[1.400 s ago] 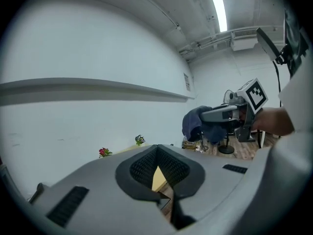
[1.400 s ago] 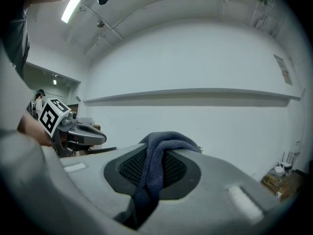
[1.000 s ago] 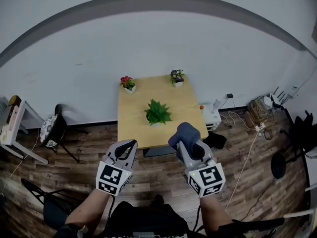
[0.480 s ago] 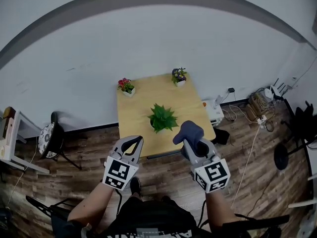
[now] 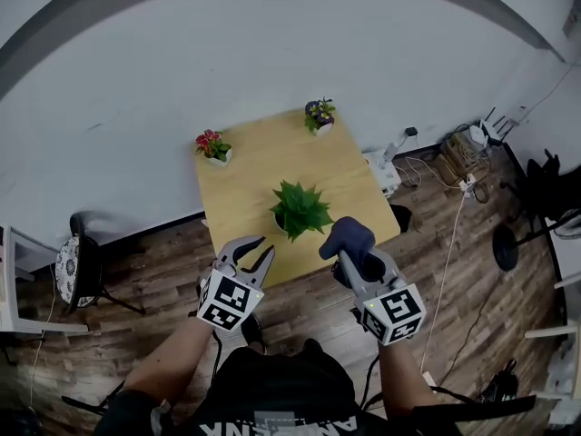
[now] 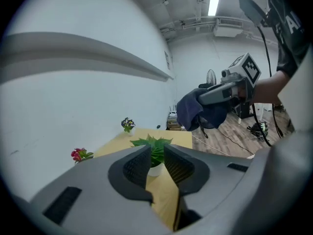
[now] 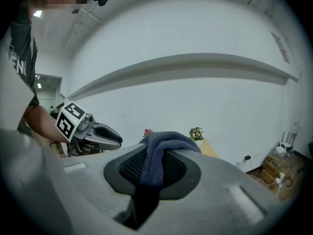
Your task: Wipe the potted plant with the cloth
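A: Why carrying the cloth (image 5: 349, 240) bunched up like that?

B: Clamping it tight in the right hand-held gripper (image 5: 350, 254), probably keeping a soft wad out front for the leaves.

A: And doing what with the left hand-held gripper (image 5: 265, 245)?

B: Having just been opening it, now holding its jaws apart with nothing between the pads. Likely readying to steady the pot.

A: Reaching the potted plant (image 5: 297, 209) yet?

B: Not yet. Hovering both at the near edge of the tabletop (image 5: 241, 184), with the plant standing untouched around its middle, just beyond.

A: Gaining anything from the other views?

B: Looking along the left jaws, framing the plant in their gap, far off, and showing the cloth hanging round the other gripper. Looking along the right jaws, seeing the cloth pinched between the ribbed pads but losing the plant behind it.
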A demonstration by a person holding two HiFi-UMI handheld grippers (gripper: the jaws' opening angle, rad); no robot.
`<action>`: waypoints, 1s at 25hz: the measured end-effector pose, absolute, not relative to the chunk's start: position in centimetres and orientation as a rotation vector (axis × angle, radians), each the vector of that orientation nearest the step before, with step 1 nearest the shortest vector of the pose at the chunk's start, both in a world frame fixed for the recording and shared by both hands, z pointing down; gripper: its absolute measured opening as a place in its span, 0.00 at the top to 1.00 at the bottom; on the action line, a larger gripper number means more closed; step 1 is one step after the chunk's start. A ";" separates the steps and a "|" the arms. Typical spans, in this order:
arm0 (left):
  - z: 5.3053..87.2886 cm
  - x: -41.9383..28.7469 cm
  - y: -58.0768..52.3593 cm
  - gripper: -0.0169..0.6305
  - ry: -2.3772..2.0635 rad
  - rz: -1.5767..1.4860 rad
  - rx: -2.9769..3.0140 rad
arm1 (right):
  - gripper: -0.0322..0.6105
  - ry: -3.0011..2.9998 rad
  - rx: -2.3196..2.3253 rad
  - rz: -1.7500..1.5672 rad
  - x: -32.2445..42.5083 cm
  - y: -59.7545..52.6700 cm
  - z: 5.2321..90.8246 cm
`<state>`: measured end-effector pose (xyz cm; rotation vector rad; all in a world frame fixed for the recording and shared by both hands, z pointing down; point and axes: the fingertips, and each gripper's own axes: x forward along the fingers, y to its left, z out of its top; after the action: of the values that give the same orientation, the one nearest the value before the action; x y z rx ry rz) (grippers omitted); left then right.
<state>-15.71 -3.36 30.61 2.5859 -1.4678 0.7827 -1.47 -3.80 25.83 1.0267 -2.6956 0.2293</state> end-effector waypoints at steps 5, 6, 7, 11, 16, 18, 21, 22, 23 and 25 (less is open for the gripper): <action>34.4 -15.7 -5.2 0.78 -1.298 0.937 2.667 | 0.86 -2.645 1.107 0.303 -1.8 -4.2 29.3; 35.4 -15.5 -5.6 0.72 -1.244 0.983 2.681 | 0.86 -2.636 1.125 0.310 -1.9 -4.3 30.0; 36.3 -15.3 -6.0 0.68 -1.190 1.024 2.689 | 0.86 -2.628 1.142 0.317 -2.0 -4.4 30.6; 39.6 -15.0 -7.7 0.68 -1.100 1.267 2.718 | 0.87 -2.617 1.175 0.378 -2.2 -5.0 33.5; 42.5 -14.1 -9.9 0.68 -1.040 1.518 2.802 | 0.86 -2.626 1.106 0.374 -2.5 -6.1 37.2; 43.3 -14.2 -10.9 0.68 -1.024 1.601 2.811 | 0.86 -2.624 1.079 0.397 -2.9 -6.5 38.6; 44.6 -13.6 -11.3 0.68 -0.962 1.717 2.833 | 0.86 -2.627 1.035 0.413 -3.6 -7.0 40.5; 45.1 -13.4 -11.4 0.69 -0.942 1.737 2.833 | 0.86 -2.624 1.013 0.405 -3.9 -7.2 41.3; 45.4 -13.3 -11.5 0.69 -0.925 1.753 2.832 | 0.86 -2.621 0.994 0.403 -4.2 -7.4 41.9; 45.9 -13.1 -11.7 0.69 -0.885 1.785 2.835 | 0.86 -2.619 0.964 0.418 -5.1 -7.9 43.0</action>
<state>-13.06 -11.68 45.88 2.8349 -0.8855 1.7852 -5.09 -7.87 43.04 0.9638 -2.6189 0.4175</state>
